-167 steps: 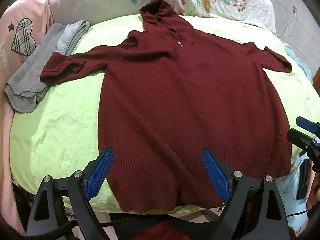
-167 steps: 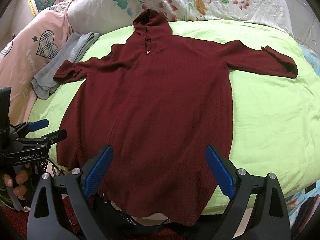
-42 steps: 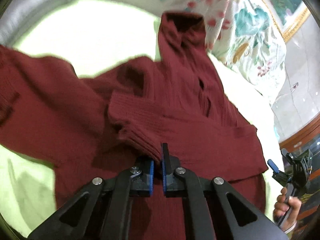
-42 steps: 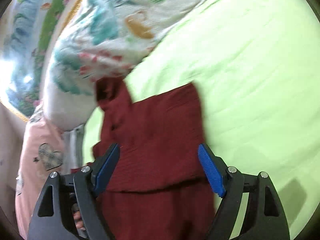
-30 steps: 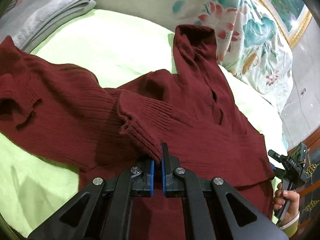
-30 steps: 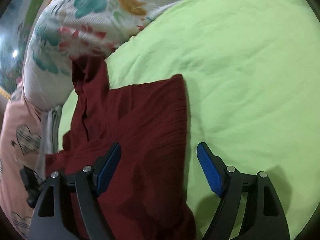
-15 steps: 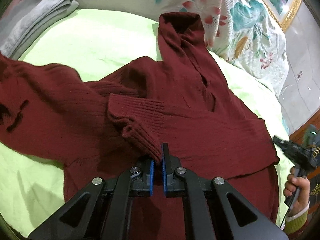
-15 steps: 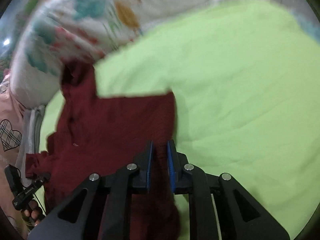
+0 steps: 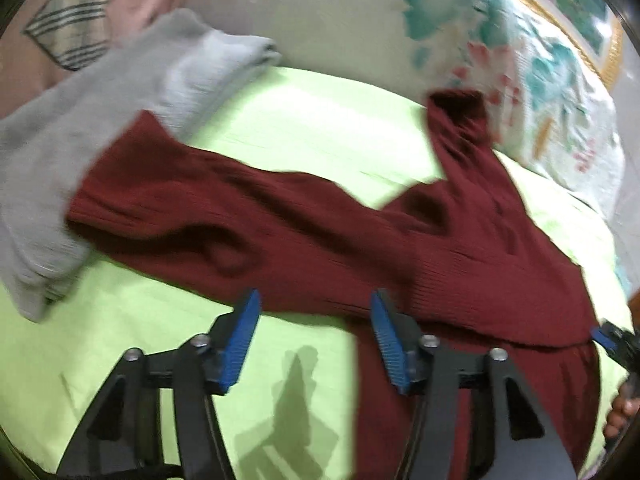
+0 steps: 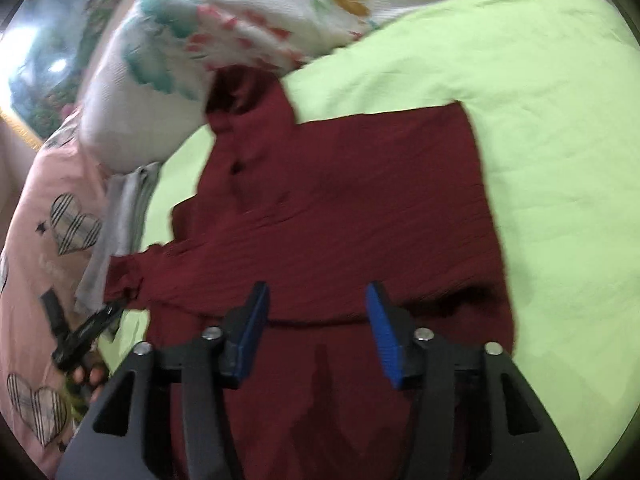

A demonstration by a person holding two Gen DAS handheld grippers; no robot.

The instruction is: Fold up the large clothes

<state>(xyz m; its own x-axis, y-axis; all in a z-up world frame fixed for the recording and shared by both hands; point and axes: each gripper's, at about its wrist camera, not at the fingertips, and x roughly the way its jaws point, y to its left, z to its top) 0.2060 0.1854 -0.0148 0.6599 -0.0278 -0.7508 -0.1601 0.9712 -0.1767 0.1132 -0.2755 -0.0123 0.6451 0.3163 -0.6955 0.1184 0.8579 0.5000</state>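
Both pairs of blue fingers stand apart and are still widening with nothing pinched: the left gripper (image 9: pixel 314 334) hangs over the sweater's left sleeve beside the grey folded garment (image 9: pixel 80 128), the right gripper (image 10: pixel 318 328) over its folded-in right side. Between them the maroon hooded sweater (image 10: pixel 352 208) lies on the green sheet (image 10: pixel 560 120), hood toward the floral pillow (image 10: pixel 248 20).

A dark maroon ribbed hooded sweater (image 10: pixel 344 200) is lying on a lime-green bedsheet (image 10: pixel 560 120). Behind it, a white quilt (image 9: pixel 540 80) is showing teal, red and orange flowers, beside folded grey cloth (image 9: pixel 100 100) and pink bedding (image 10: pixel 52 200) with plaid hearts.
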